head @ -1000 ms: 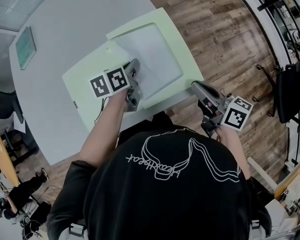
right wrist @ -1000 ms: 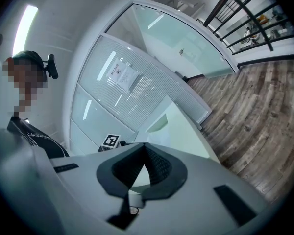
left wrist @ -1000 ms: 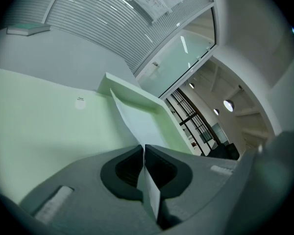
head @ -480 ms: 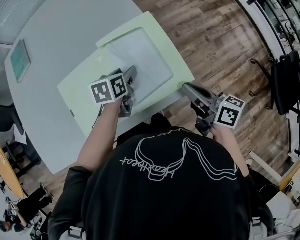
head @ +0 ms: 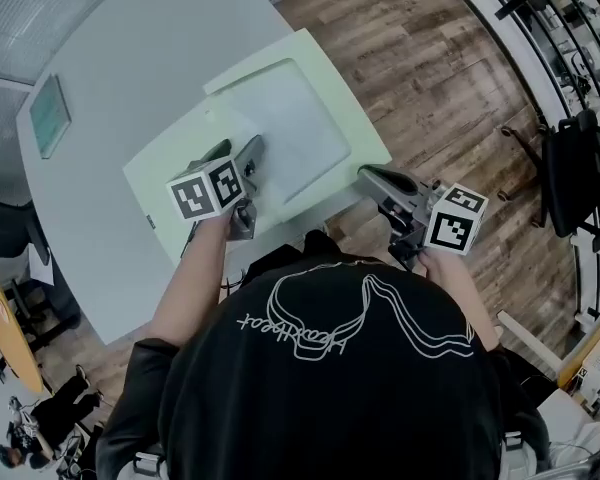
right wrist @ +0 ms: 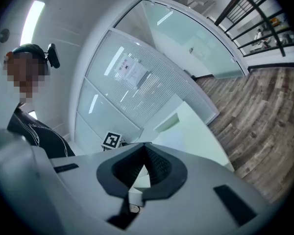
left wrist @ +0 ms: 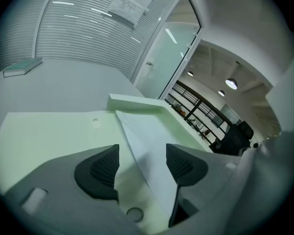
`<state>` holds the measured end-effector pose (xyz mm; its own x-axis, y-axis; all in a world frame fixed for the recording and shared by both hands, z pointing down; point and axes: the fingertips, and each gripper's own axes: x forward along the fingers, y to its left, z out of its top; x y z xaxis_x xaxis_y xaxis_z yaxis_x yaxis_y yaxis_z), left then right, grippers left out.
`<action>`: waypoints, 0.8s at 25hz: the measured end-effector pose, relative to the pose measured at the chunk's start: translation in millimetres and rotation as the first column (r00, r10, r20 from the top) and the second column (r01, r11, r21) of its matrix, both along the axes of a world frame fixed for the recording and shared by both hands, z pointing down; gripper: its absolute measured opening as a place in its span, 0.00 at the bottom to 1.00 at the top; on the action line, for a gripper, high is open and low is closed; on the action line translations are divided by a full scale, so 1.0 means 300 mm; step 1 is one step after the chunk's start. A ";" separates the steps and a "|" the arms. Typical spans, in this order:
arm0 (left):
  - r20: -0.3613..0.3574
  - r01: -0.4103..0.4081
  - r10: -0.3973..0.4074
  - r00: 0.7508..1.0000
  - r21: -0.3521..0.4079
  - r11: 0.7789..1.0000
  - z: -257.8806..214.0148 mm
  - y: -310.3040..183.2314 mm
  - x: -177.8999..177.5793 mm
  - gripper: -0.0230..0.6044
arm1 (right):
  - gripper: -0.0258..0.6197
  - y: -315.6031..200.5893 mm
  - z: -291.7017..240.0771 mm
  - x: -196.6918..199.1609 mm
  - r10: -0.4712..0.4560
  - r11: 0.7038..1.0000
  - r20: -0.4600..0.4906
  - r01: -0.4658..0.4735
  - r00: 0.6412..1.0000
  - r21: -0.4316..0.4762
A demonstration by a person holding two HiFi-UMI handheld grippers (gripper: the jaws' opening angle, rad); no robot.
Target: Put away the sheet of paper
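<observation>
Paper sheet [head: 285, 128], white and flat, lies in the pale green plastic folder [head: 170, 168] on the light grey table [head: 130, 58]. Left gripper [head: 230, 156] is opening its jaws over the sheet's edge without touching it. Right gripper [head: 368, 176] has its jaws closed on nothing.

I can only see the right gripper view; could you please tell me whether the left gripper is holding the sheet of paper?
Observer: No, the left gripper is opening its jaws, and the white sheet of paper lies between them, pads clear of it.
Operator: Where does the sheet rest?
Observer: In the right half of the open pale green folder on the grey table.
Operator: Is anything else on the table?
Observer: A thin teal book, at its far left.
</observation>
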<state>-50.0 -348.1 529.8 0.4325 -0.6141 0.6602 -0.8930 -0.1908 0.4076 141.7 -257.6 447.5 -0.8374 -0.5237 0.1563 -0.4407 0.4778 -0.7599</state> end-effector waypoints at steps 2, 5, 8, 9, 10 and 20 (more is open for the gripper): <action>-0.025 -0.014 0.014 1.000 0.018 1.000 -0.047 0.021 -0.011 0.49 | 0.05 0.000 -0.032 -0.019 -0.015 0.999 -0.014 0.015 1.000 0.034; -0.082 -0.058 0.063 0.995 0.063 0.996 -0.141 0.056 -0.002 0.49 | 0.05 0.002 -0.089 -0.050 -0.027 0.996 -0.013 0.028 1.000 0.083; -0.146 -0.115 0.133 0.980 0.123 0.986 -0.250 0.119 0.021 0.48 | 0.05 0.031 -0.151 -0.094 -0.053 0.991 -0.014 0.054 0.999 0.125; -0.167 -0.135 0.161 0.973 0.154 0.979 -0.293 0.141 0.026 0.47 | 0.05 0.041 -0.176 -0.112 -0.063 0.987 -0.019 0.065 0.998 0.144; -0.187 -0.157 0.192 0.964 0.185 0.970 -0.336 0.164 0.029 0.45 | 0.05 0.051 -0.203 -0.131 -0.071 0.983 -0.024 0.074 0.997 0.166; -0.230 -0.320 0.450 0.863 0.439 0.839 -0.712 0.497 -0.017 0.07 | 0.05 0.254 -0.460 -0.346 -0.112 0.921 -0.049 0.122 0.993 0.370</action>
<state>-55.1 -198.9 316.2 0.8278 -0.5226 0.2041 -0.5505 -0.6862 0.4754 37.8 -181.3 309.5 -0.8943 -0.4473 -0.0077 -0.3822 0.7728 -0.5067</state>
